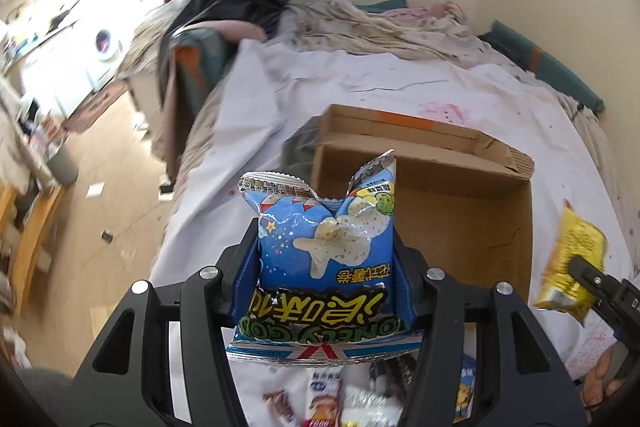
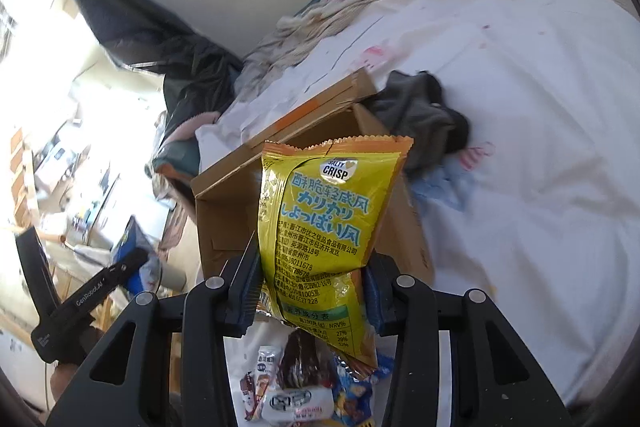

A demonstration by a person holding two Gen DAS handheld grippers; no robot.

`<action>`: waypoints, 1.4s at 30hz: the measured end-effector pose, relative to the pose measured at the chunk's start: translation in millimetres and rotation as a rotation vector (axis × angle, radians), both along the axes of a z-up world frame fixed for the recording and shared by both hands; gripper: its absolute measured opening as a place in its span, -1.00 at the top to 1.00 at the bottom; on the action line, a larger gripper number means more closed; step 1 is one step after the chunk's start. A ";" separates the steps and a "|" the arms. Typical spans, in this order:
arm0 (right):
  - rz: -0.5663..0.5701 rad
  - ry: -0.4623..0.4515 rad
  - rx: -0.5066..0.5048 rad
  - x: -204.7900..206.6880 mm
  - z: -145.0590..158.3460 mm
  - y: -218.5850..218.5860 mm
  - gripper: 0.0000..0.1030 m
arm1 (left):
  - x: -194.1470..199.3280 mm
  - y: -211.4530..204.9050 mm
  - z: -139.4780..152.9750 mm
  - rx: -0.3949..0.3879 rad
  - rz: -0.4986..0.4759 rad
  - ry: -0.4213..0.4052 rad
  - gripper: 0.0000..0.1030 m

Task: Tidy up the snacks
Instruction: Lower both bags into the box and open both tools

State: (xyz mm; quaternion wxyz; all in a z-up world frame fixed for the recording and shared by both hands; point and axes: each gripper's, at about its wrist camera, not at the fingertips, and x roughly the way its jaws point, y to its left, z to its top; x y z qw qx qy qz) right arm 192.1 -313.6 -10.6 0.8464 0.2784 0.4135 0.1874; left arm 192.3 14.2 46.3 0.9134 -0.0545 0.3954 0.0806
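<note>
My left gripper [image 1: 326, 267] is shut on a blue snack bag [image 1: 326, 247] and holds it in the air just before an open cardboard box [image 1: 460, 223] on the bed. My right gripper [image 2: 314, 275] is shut on a yellow crisp bag [image 2: 320, 227], held up in front of the same box [image 2: 228, 211]. The yellow bag [image 1: 570, 267] and the right gripper show at the right edge of the left wrist view. The left gripper with its blue bag [image 2: 130, 255] shows at the left of the right wrist view. Several small snack packets [image 2: 296, 383] lie on the bed below the grippers.
The box sits on a white bedsheet [image 2: 520, 147]. A dark cloth [image 2: 424, 115] and a light blue cloth [image 2: 444, 187] lie beside the box. A crumpled blanket [image 1: 380, 27] is at the bed's far end. The floor [image 1: 112, 187] is to the left.
</note>
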 end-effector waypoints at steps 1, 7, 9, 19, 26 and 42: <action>0.013 0.004 -0.005 9.2 -2.8 3.3 0.14 | 4.7 -7.5 0.0 0.008 -0.010 0.001 -0.01; 0.053 0.072 -0.018 42.4 -25.6 19.0 0.14 | 35.9 -40.0 -25.1 0.062 -0.061 0.041 -0.01; 0.069 0.087 -0.030 48.0 -30.8 24.6 0.14 | 45.6 -48.3 -34.4 0.087 -0.077 0.048 -0.01; 0.119 0.164 -0.067 61.3 -57.1 45.6 0.11 | 72.4 -59.8 -68.5 0.166 -0.105 0.087 -0.03; 0.135 0.171 -0.082 65.1 -59.8 53.4 0.09 | 77.6 -55.4 -79.8 0.167 -0.099 0.112 -0.06; 0.085 0.067 -0.157 59.7 -40.1 50.4 -0.78 | 73.6 -49.4 -77.8 0.111 -0.099 0.122 -0.65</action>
